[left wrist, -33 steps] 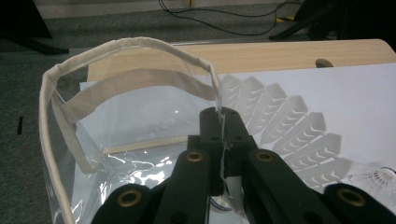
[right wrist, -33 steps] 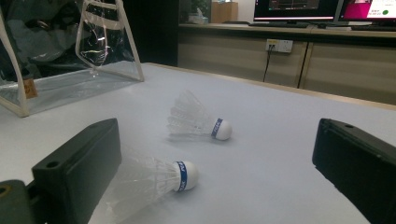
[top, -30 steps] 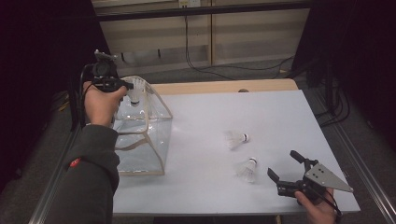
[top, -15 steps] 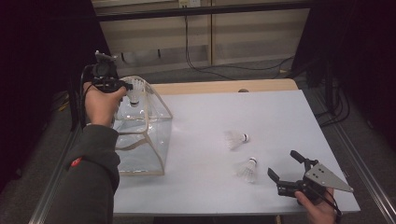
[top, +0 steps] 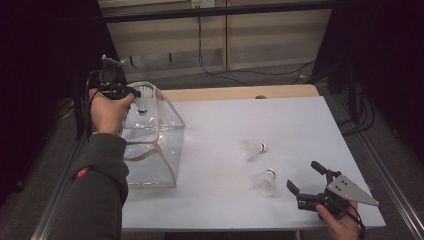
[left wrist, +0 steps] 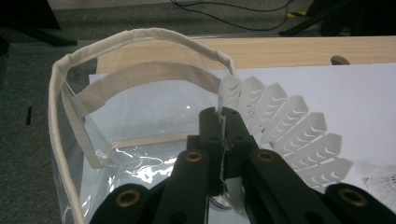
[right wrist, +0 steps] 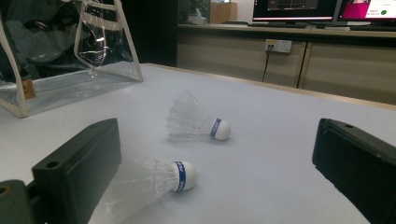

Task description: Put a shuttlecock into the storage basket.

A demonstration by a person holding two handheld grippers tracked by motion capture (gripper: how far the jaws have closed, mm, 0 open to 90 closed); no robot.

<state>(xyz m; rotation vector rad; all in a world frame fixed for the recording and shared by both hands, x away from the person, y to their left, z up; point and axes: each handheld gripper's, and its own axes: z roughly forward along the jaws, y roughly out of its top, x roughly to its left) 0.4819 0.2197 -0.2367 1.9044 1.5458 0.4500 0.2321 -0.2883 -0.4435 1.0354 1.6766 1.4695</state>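
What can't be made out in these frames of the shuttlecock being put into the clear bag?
- Held shuttlecock, left gripper view: its cork end is hidden behind the left gripper, which is clamped on the skirt.
- Clear bag, high view: the person's sleeve covers its near left side, and reflections hide whether anything lies inside.
- Nearer shuttlecock, right gripper view: one black jaw of the right gripper covers part of its feathers.
- Band lettering on both table shuttlecocks: too small to read.

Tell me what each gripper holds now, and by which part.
The left gripper pinches a shuttlecock by a feather at the edge of its skirt, above the clear bag. The right gripper is open and holds nothing.
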